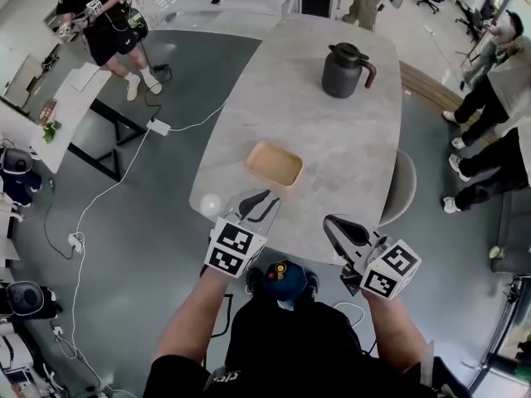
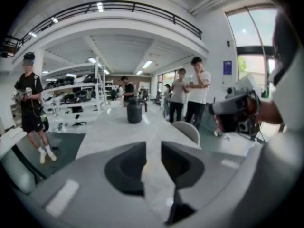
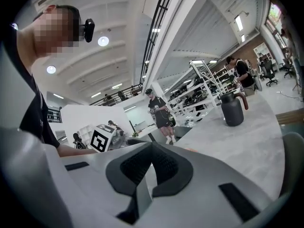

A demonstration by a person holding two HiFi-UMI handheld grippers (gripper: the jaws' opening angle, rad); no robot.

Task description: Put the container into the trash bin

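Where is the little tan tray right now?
In the head view, the tan tray lies on the grey table near its close edge, just ahead of the left gripper, with the dark jug farther back.

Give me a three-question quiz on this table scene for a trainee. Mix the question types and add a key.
1. Multiple choice: what stands at the far end of the table?
A. a dark jug
B. a trash bin
C. a laptop

2. True or false: the left gripper is clamped on the tan container.

3. Short answer: which gripper has its jaws together?

Key
1. A.
2. False. Its jaws stand apart with nothing between them, and the tan container lies on the table ahead of it.
3. The right gripper.
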